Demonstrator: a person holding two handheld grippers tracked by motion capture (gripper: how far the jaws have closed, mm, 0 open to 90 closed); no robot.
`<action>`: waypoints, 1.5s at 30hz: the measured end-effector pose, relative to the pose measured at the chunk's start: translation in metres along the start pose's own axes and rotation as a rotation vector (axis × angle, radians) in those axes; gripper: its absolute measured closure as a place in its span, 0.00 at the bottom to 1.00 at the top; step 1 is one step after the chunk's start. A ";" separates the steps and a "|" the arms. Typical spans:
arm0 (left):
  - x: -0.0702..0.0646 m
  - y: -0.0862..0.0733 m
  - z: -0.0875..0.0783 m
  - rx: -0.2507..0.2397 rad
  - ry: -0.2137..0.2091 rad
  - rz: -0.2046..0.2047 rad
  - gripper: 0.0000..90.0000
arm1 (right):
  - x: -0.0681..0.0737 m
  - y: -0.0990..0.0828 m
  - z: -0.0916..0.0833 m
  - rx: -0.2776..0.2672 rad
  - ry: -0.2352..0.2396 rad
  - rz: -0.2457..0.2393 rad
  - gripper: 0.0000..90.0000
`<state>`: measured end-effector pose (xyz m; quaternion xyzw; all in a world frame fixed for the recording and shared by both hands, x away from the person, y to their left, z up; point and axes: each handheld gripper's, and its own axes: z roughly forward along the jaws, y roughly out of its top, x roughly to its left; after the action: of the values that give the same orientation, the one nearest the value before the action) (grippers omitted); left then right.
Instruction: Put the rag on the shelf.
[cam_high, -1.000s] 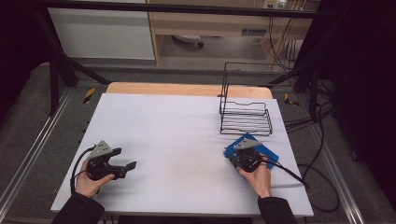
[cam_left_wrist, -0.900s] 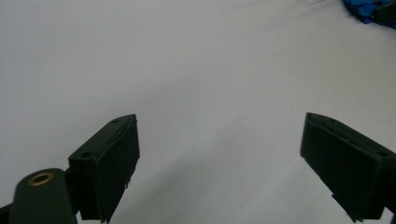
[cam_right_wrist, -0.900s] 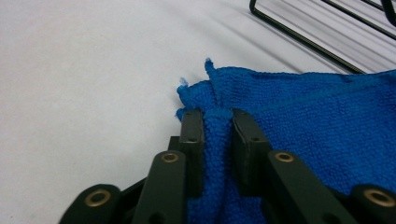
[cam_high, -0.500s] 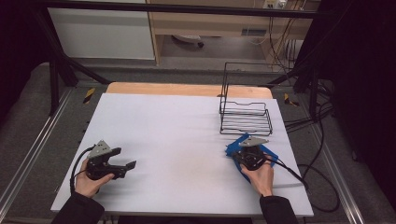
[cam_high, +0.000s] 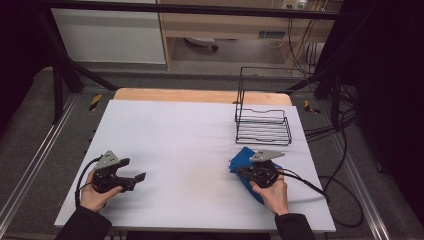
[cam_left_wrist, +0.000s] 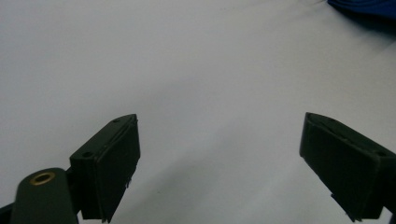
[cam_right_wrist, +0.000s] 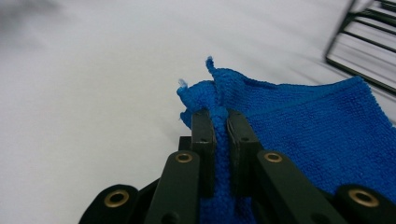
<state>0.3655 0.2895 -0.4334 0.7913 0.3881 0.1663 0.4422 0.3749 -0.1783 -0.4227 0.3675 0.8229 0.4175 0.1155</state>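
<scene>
Blue terry cloth (cam_right_wrist: 299, 121) is pinched in the right gripper (cam_right_wrist: 219, 116). Its jaws have just been closing, and now they squeeze a bunched-up corner of the cloth between them. A little tuft of that corner sticks up past the tips. The rest of the cloth spreads away to one side of the jaws in the right gripper view, lying soft and mostly flat on the white table (cam_high: 190, 130).

From the high view, the cloth (cam_high: 242, 159) sits at the right side of the table, close to the person's edge. The right gripper (cam_high: 245, 173) rests right on top of it. A black wire rack (cam_high: 262, 125) stands just behind the cloth, farther from the person. The cloth's long side seems to run slanted, from near the rack back toward the person's right hand (cam_high: 275, 194).

The left gripper (cam_high: 141, 177) is well apart, over at the left side of the table. Its jaws stand wide and hold nothing. In the left gripper view there is bare table between them, and a bit of the blue cloth (cam_left_wrist: 364, 5) peeks in at the far top corner. So the cloth lies off to the right of the left gripper, a long way across.

The right hand is much nearer and already has the cloth. I think the next move is to lift or pull that corner. The grip is only on a small bunch, so it might slip out.
</scene>
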 end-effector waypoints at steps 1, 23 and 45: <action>0.000 0.000 0.000 0.000 0.000 0.000 0.14 | 0.004 0.001 0.002 0.001 0.013 -0.010 0.93; 0.000 0.000 0.000 0.013 0.006 0.005 0.14 | 0.052 0.002 0.032 0.061 0.221 -0.121 0.80; -0.001 0.000 0.001 0.016 0.006 0.006 0.14 | 0.064 -0.010 0.043 0.098 0.224 -0.115 0.87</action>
<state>0.3652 0.2886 -0.4337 0.7956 0.3882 0.1668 0.4341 0.3464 -0.1110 -0.4498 0.2758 0.8698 0.4081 0.0285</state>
